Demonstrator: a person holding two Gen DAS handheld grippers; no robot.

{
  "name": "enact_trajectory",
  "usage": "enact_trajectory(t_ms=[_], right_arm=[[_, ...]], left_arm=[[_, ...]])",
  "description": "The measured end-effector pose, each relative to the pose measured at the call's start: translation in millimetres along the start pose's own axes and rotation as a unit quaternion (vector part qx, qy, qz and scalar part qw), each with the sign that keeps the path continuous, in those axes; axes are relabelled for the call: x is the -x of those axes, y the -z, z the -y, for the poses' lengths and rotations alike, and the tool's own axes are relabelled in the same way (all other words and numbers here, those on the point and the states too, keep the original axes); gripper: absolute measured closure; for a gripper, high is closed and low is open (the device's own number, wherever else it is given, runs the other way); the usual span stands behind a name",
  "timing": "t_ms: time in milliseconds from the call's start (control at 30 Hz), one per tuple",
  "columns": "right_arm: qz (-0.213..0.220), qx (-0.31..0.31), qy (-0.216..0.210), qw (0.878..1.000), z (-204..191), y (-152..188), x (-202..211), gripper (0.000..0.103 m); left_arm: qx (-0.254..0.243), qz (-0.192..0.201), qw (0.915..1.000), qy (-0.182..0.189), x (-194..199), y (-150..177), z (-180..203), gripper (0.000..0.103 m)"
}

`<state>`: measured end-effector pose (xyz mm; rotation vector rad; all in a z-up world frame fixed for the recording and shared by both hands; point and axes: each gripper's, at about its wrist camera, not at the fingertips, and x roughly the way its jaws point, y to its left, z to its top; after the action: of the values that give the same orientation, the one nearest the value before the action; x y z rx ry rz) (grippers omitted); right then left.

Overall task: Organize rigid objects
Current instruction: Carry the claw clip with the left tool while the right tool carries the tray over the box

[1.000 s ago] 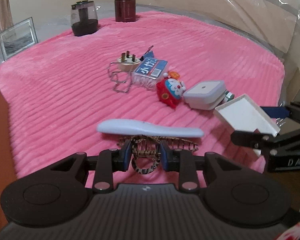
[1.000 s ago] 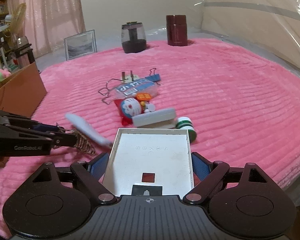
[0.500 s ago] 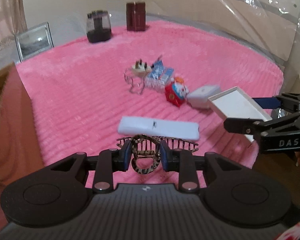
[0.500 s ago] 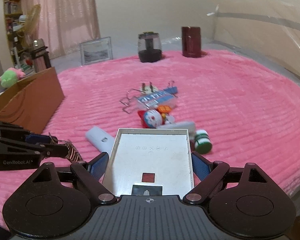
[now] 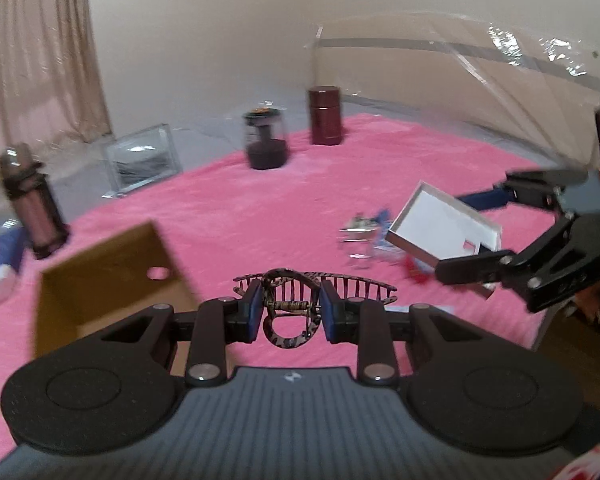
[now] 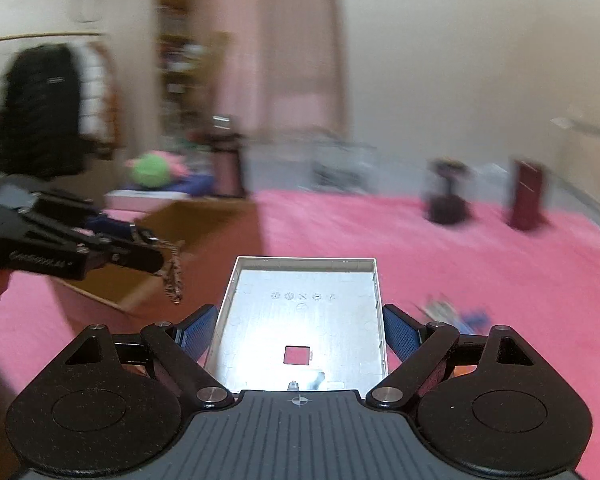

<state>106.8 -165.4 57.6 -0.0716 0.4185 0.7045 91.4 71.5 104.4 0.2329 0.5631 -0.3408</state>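
Note:
My left gripper (image 5: 287,307) is shut on a leopard-print hair claw clip (image 5: 288,304), held in the air above the pink blanket. A brown cardboard box (image 5: 100,276) stands open just left of it. My right gripper (image 6: 300,326) is shut on a shallow white box lid (image 6: 300,320), its blue pads pressed on both sides. In the left wrist view that lid (image 5: 444,226) hangs tilted at the right, above a blurred pile of small objects (image 5: 364,236). In the right wrist view the left gripper (image 6: 156,254) hangs over the cardboard box (image 6: 204,224), the clip (image 6: 172,276) dangling from it.
A dark glass jar (image 5: 265,142) and a maroon canister (image 5: 325,115) stand at the blanket's far edge, beside a framed picture (image 5: 142,160). A dark bottle (image 5: 32,200) stands at the far left. Clear plastic sheeting (image 5: 480,92) covers the right wall. Both views are motion-blurred.
Both grippers have risen and swung left with their loads. The cardboard box has come into view under the left gripper. The white remote and the object pile have dropped out of the near foreground.

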Motion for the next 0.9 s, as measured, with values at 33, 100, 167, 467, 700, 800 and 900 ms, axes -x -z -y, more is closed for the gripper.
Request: enact_trajectory(t_ms=[33,100,167,467,700,800,900], right_arm=[[0.001,0.014,-0.021,1.000,-6.3,-8.7,-8.2,0.019],[-0.003,0.040,-0.063,0.997,-17.7,-24.6,-26.7,0.019],[-0.007,0.067,-0.096,0.993,-29.4,-37.1,-45.6,0.019],[-0.057,0.156,-0.190,0.968,-83.7,-59.5,-123.5,0.019],[-0.114,0.219,-0.208,0.946,-110.2,-57.7,-178.8,0.019],[-0.143,0.255,-0.207,0.934,-119.2,-58.3,-200.0,0.019],[-0.169,0.281,-0.202,0.923,-124.2,-55.5,-217.4,0.019]], left_arm=[[-0.006,-0.004,0.9999,-0.009,5.4,0.3,-11.0,0.078],[-0.024,-0.011,0.9994,-0.023,15.8,3.3,-34.8,0.078],[-0.034,-0.023,0.9986,-0.032,22.6,7.9,-58.2,0.078],[-0.067,-0.073,0.9948,-0.025,23.6,39.8,-136.5,0.078],[-0.124,-0.096,0.9874,0.015,1.1,49.4,-156.5,0.078],[-0.156,-0.115,0.9805,0.037,-12.7,55.1,-158.6,0.078],[-0.178,-0.134,0.9734,0.053,-25.8,62.8,-160.5,0.078]])
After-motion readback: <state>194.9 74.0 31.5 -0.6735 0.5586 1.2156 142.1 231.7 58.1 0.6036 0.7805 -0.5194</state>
